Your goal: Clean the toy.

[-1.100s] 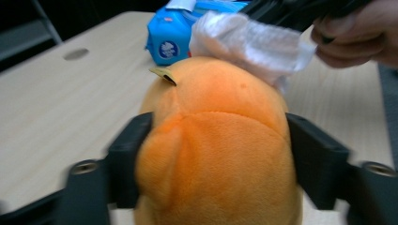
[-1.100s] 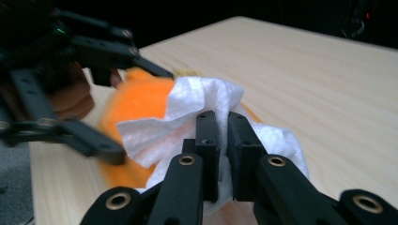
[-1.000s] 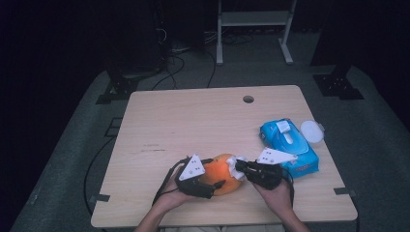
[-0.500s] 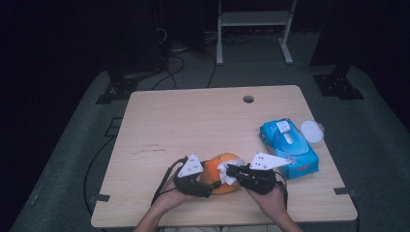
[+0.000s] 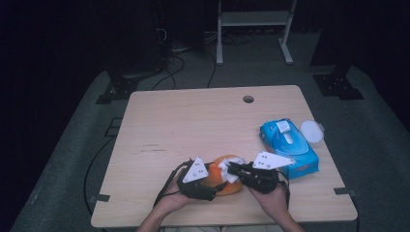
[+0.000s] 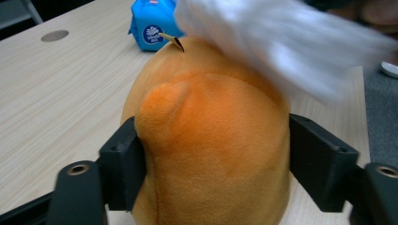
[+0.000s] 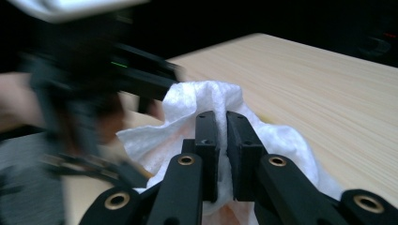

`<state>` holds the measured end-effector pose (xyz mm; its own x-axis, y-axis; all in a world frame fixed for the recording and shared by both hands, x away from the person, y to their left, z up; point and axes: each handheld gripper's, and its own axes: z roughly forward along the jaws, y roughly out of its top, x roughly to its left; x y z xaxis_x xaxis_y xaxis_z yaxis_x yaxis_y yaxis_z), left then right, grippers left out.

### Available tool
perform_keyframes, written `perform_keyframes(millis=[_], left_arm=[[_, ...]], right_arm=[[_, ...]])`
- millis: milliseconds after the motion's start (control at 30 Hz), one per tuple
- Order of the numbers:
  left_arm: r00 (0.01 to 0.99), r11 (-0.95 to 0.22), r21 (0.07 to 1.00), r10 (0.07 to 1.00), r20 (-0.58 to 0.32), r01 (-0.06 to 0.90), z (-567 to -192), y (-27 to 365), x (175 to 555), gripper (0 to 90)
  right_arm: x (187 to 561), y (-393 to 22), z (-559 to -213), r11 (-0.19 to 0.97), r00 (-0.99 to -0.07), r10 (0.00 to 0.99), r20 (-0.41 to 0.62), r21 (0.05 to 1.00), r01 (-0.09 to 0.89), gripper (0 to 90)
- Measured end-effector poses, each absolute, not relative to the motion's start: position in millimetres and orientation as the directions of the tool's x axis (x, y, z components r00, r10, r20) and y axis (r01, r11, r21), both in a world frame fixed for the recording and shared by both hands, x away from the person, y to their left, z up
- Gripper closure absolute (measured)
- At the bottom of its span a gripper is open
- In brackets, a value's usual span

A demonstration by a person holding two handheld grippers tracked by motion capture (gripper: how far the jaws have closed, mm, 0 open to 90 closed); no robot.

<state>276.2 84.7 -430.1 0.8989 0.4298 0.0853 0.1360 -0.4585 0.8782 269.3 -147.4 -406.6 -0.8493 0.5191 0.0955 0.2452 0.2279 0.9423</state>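
The left gripper (image 5: pixel 212 186) clamps an orange plush (image 6: pixel 211 140) near the counter's (image 5: pixel 193 125) front edge while the right gripper (image 7: pixel 221 126), pinching a white wipe (image 7: pixel 206 101), presses it on top, a blue pack (image 5: pixel 288 147) just right, open counter behind.

My left tool (image 5: pixel 209 180) is sitting left of the plush toy (image 5: pixel 227 180) at the bench's (image 5: pixel 193 121) near edge; the wipes pack (image 5: pixel 289 145) is lying right, behind my right tool (image 5: pixel 237 170).

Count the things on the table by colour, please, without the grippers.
Orange: 1, plush toy
Blue: 1, wipes pack
White: 2, wipe and lid
Total: 4
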Motion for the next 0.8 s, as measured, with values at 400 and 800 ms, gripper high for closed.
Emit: perform_keyframes(millis=[400,800], left_arm=[[0.898,-0.411,0.890,0.441,0.004,0.198,-428,88,282,21.1],[0.910,-0.444,0.886,0.409,0.065,0.136,-428,85,275,25.7]], right_arm=[[271,-153,-408,0.256,-0.825,0.561,0.072,0.932,0.256,82.9],[281,-167,-410,0.247,-0.780,0.621,0.075,0.926,0.286,82.9]])
